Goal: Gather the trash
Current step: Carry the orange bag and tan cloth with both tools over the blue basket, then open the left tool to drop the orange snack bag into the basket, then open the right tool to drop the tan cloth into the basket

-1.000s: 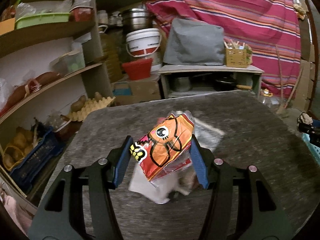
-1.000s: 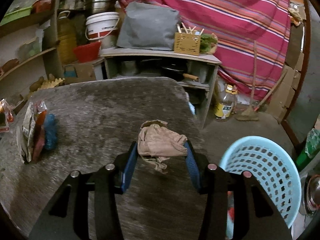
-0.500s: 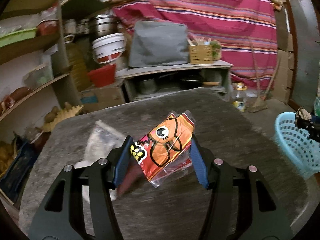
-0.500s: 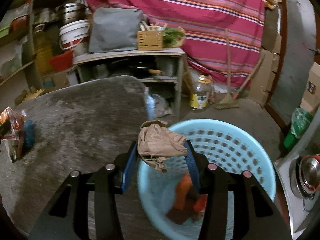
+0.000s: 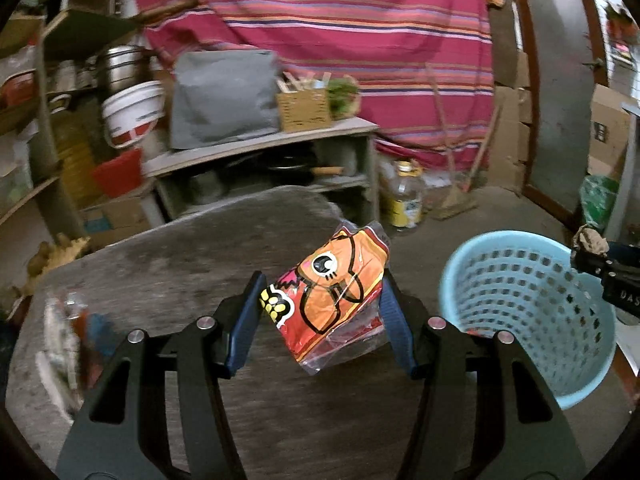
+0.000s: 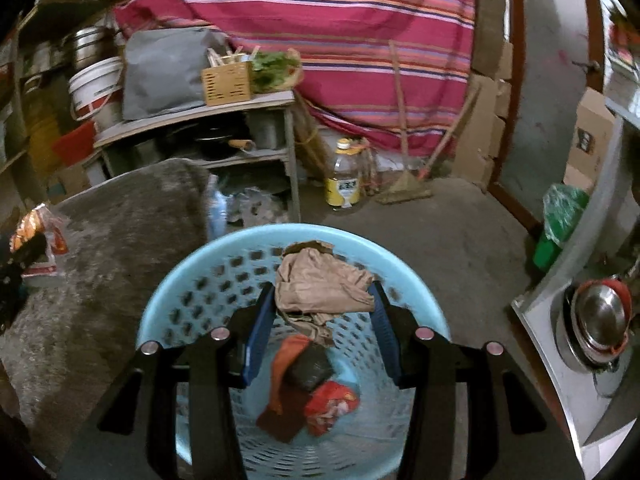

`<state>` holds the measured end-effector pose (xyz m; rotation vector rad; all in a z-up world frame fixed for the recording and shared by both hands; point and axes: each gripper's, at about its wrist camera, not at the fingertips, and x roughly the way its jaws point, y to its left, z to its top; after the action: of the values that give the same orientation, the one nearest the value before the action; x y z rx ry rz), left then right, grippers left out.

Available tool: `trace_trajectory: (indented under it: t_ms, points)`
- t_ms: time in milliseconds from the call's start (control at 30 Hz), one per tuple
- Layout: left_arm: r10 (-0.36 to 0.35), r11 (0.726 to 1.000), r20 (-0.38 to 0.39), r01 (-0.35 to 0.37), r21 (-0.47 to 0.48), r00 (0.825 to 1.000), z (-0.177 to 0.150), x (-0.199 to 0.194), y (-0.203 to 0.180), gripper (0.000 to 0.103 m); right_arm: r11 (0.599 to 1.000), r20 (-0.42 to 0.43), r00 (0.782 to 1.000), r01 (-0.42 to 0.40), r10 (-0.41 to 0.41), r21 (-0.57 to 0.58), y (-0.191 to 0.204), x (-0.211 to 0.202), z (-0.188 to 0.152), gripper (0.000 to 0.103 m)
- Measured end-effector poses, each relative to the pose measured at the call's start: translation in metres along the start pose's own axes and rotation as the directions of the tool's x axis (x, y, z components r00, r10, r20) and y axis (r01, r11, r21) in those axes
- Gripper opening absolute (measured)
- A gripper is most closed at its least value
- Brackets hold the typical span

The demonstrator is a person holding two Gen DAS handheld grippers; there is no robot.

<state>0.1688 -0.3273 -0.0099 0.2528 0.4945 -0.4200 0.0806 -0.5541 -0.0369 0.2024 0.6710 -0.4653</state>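
my right gripper (image 6: 325, 330) has swung off the grey table (image 6: 120, 216) and now hangs over the light blue perforated plastic basket (image 6: 192, 280), jaws clamped on crumpled brown paper (image 6: 324, 284). my left gripper (image 5: 320, 320), pinching the orange cartoon snack bag (image 5: 328, 292), has neared the basket too, so both drops look close.

Dim storeroom. A striped red cloth (image 5: 340, 20) hangs at twelve o'clock; a low grey shelf unit (image 5: 256, 152) stands before it, cluttered wooden shelves (image 5: 36, 120) at nine o'clock, bare concrete floor (image 6: 440, 232).

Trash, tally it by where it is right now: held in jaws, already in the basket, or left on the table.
Held: 2, snack bag, brown paper
In basket: 3, wrappers
On table: 1, blurred pile
Total: 6
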Motion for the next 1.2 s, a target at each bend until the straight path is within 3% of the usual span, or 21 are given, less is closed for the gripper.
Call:
trace_trajectory:
  t_ms: [233,533,567,633,767,900,1100,1200]
  points:
    - [-0.096,0.994,-0.024,0.097,0.059,0.995,0.004,0.02,-0.069,0.055,0.999,-0.013,1.0,0.01,-0.009,0.038,-0.025,0.003,-0.006,0.047]
    - [-0.158,0.982,-0.035,0.16,0.098,0.987,0.012,0.026,-0.101,0.061,0.998,-0.024,1.0,0.007,-0.005,0.061,-0.032,0.008,-0.008,0.047]
    - [-0.154,0.983,-0.029,0.156,0.093,0.988,0.012,0.024,-0.1,0.066,0.998,-0.023,1.0,0.005,-0.004,0.064,-0.032,0.008,-0.008,0.047]
    - [-0.136,0.988,-0.005,0.136,0.073,0.991,0.014,0.018,-0.092,0.085,0.998,-0.025,1.0,0.002,0.0,0.066,-0.03,0.009,-0.007,0.047]
    - [-0.123,0.991,0.016,0.122,0.05,0.992,0.016,0.006,-0.073,0.087,0.999,-0.034,0.999,-0.008,0.01,0.054,-0.021,0.013,-0.006,0.047]
    - [-0.072,0.997,0.045,0.071,0.023,0.996,0.013,-0.01,-0.041,0.094,0.999,-0.04,0.999,-0.029,0.03,0.041,-0.007,0.017,-0.005,0.047]
    - [-0.003,1.0,0.052,0.004,-0.02,0.999,0.006,-0.026,0.014,0.096,0.999,-0.065,0.997,-0.038,0.04,0.033,0.014,0.027,-0.005,0.048]
    - [0.058,0.998,0.047,-0.056,-0.041,0.997,0.002,-0.032,0.049,0.097,0.999,-0.074,0.997,-0.018,0.021,0.041,0.022,0.03,-0.005,0.061]
